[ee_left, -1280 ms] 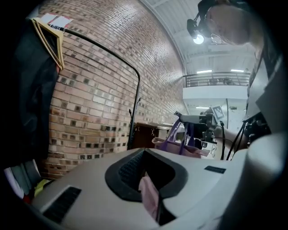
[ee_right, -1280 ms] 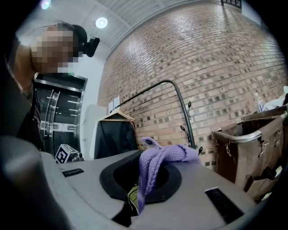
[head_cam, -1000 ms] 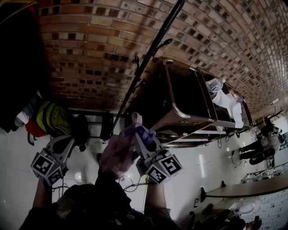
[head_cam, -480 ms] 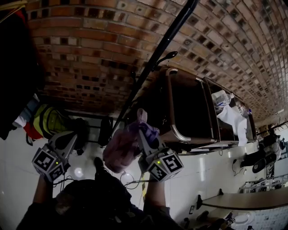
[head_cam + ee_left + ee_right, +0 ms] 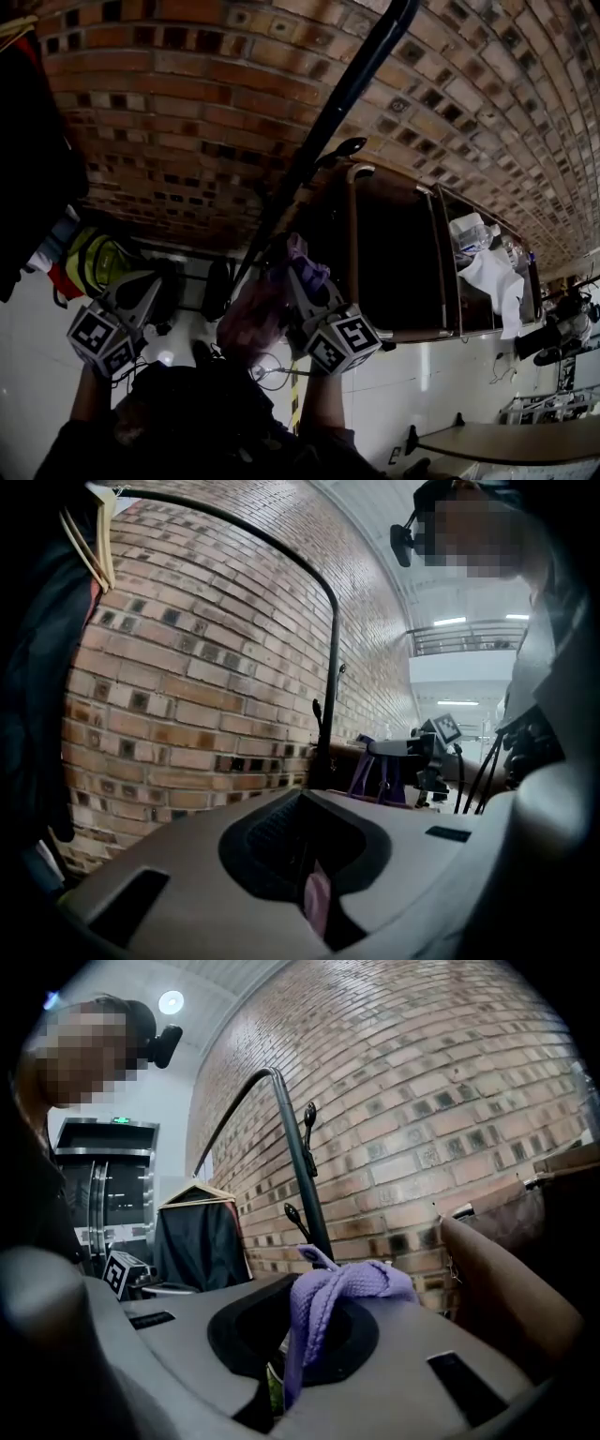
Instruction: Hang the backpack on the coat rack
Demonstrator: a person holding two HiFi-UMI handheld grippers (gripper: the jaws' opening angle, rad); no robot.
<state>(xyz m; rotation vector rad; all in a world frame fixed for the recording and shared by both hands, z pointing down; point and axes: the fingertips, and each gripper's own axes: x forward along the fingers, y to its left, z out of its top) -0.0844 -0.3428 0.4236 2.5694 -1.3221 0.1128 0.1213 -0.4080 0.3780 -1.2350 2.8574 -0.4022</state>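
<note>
While the backpack hangs from the right tool, held up beside the rack pole, the step in hand is judged to be the lift toward a hook. The bag is not yet hung.

1. Right tool: clenched on the purple strap. The strap loops out over the jaws and drops back into the slit between them.
2. Bag body: hangs below that tool, just beside the lower pole, apart from every hook.
3. Left tool: jaws drawn together, well apart from the bag. A thin pink sliver shows in the slit; what it is cannot be determined.

Next move, as judged: carry the strap loop higher, present its open side to the hook tip, seat it over the hook, then release.

The loop looks small and bunched, so it may need spreading first. The left tool appears free for that.

Risk: the strap may slide off the short hook.
</note>
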